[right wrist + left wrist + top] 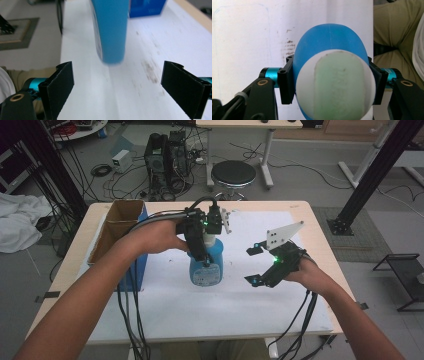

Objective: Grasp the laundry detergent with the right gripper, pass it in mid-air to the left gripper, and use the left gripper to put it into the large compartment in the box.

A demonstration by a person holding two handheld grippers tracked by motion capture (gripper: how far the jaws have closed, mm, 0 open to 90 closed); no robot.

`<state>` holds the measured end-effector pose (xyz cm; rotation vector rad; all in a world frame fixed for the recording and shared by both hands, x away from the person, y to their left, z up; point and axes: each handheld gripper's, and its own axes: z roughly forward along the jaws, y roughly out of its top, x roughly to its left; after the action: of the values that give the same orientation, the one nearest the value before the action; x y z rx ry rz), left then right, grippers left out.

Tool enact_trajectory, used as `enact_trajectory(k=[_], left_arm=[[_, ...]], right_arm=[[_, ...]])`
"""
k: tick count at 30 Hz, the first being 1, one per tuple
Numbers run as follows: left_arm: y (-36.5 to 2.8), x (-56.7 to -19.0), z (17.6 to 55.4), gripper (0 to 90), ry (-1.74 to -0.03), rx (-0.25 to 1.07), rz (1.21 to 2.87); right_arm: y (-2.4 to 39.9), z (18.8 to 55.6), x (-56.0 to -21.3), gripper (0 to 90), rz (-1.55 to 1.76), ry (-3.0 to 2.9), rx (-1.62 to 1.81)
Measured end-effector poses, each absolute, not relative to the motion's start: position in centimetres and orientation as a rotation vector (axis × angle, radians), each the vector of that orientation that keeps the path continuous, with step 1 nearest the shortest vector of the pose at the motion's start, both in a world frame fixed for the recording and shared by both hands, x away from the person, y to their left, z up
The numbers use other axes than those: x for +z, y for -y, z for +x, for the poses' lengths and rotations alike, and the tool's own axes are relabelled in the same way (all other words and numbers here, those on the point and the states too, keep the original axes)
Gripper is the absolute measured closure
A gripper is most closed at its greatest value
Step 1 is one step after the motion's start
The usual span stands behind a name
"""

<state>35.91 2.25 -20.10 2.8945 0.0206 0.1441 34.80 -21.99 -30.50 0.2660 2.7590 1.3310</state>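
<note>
Each hand carries a black gripper. The left gripper (202, 236) has a boxy black body with a small green light and a bundle of black cables trailing back along the bare forearm. The right gripper (252, 265) bears a grey three-cornered plate (282, 235) with small dark holes, green lights on its black frame, and black cables hanging off the near table edge. Up close, the jaws are flat black blocks on teal anodised barrels, with brass-coloured pivot screws on the black arms. Khaki trousers (397, 27) show.
</note>
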Motion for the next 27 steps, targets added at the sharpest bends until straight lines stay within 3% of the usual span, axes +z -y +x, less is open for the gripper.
enact_trajectory(k=[4,11,17,27], left_arm=[[-3.0,-19.6,36.3,37.9,-0.071,0.157,2.905],[-4.4,-19.0,37.1,37.8,-0.166,0.192,2.904],[-5.6,-18.0,38.1,37.9,-0.273,0.232,2.894],[-8.1,-15.8,38.7,37.9,-0.507,0.272,2.841]], right_arm=[[23.1,35.1,-30.5,10.5,0.415,-2.833,1.19],[25.3,34.8,-29.9,10.4,0.4,-2.889,1.05],[27.1,34.6,-29.8,10.4,0.517,-2.869,0.706],[29.4,34.5,-28.7,10.5,0.501,-2.916,0.698]])
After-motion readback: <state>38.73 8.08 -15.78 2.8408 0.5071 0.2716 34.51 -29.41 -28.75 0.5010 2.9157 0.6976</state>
